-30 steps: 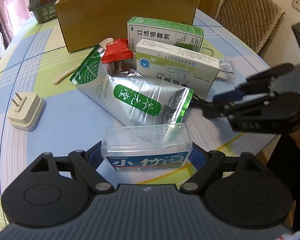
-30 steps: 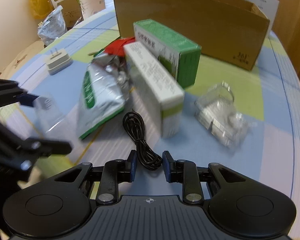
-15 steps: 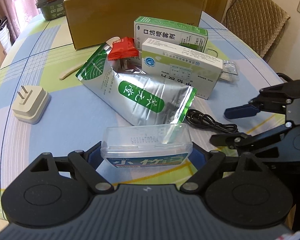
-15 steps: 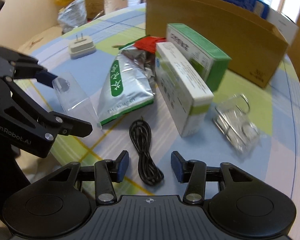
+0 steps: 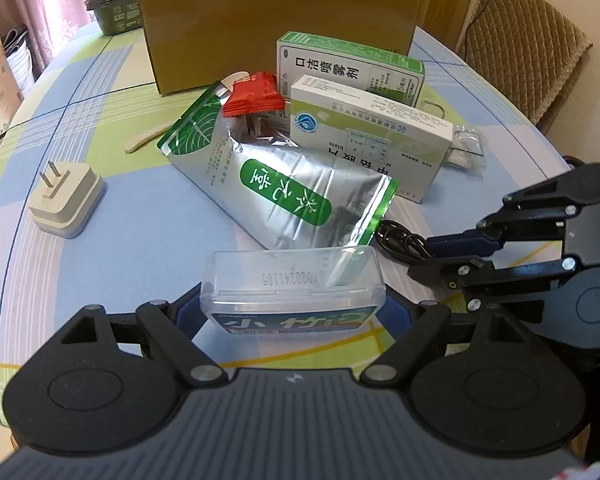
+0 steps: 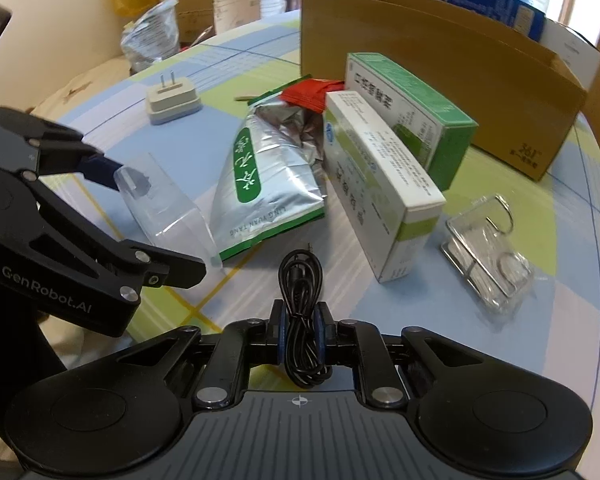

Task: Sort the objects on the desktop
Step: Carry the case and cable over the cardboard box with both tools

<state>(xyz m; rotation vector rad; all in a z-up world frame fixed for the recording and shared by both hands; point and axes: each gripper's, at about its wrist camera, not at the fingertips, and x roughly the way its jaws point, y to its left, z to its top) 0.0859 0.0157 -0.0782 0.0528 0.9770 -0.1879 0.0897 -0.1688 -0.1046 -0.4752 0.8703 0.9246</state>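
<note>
My left gripper (image 5: pixel 293 314) is shut on a clear plastic box with a green label (image 5: pixel 292 280), held just above the table's near edge. In the right wrist view that same left gripper (image 6: pixel 154 222) grips the clear box (image 6: pixel 172 208) at the left. A coiled black cable (image 6: pixel 300 280) lies on the table, and my right gripper (image 6: pixel 300 338) is shut on its near end. From the left wrist view, the right gripper (image 5: pixel 424 257) pinches the cable (image 5: pixel 396 238) beside a silver-green pouch (image 5: pixel 284 184).
Behind the pouch are a red sachet (image 5: pixel 254 98), a white-green medicine box (image 5: pixel 370 136) and a green box (image 5: pixel 348 66). An open cardboard box (image 5: pixel 276 20) stands at the back. A white plug adapter (image 5: pixel 66 200) lies left; a clear packet with metal clips (image 6: pixel 488 260) lies right.
My right gripper's jaws, open around the cable half a second ago, have closed onto it. The left gripper still holds the clear box in the same place.
</note>
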